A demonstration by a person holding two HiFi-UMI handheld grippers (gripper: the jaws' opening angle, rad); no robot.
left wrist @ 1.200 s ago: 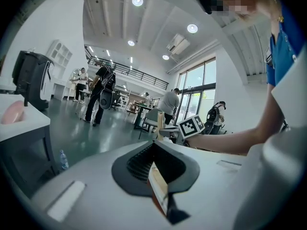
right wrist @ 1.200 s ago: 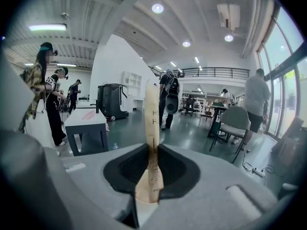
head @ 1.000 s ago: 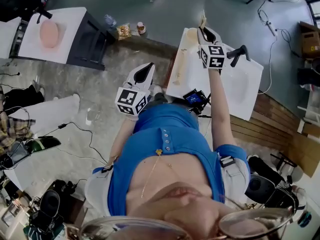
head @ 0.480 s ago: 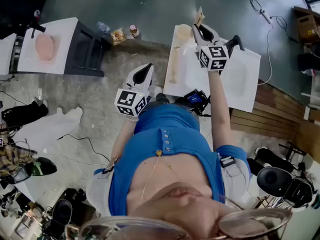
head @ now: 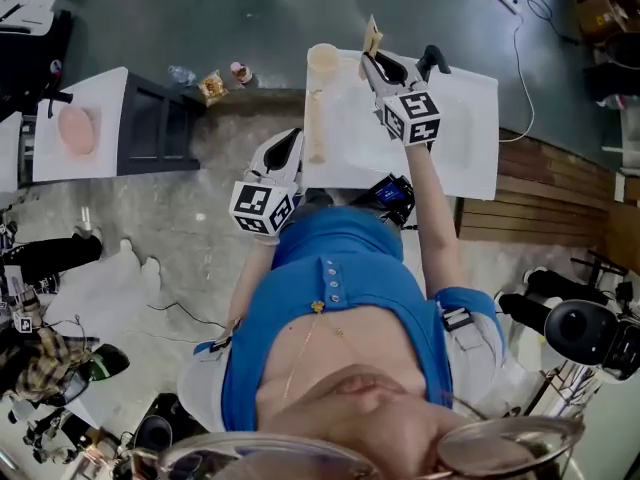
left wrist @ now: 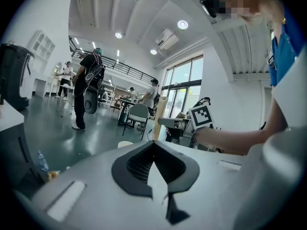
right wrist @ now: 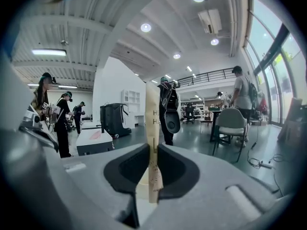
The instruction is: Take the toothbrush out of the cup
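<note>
Right tool point(head: 370, 58) moved off cup point(head: 322, 60), pinching toothbrush point(right wrist: 152, 128), lower end hidden, left tool point(head: 292, 138) pressed together

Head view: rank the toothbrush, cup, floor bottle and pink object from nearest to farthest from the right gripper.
1. toothbrush, clamped by the right gripper.
2. cup, just left, at the corner of the white table.
3. bottle, farther left, on the floor.
4. pink object, far left, on the white counter.
</note>
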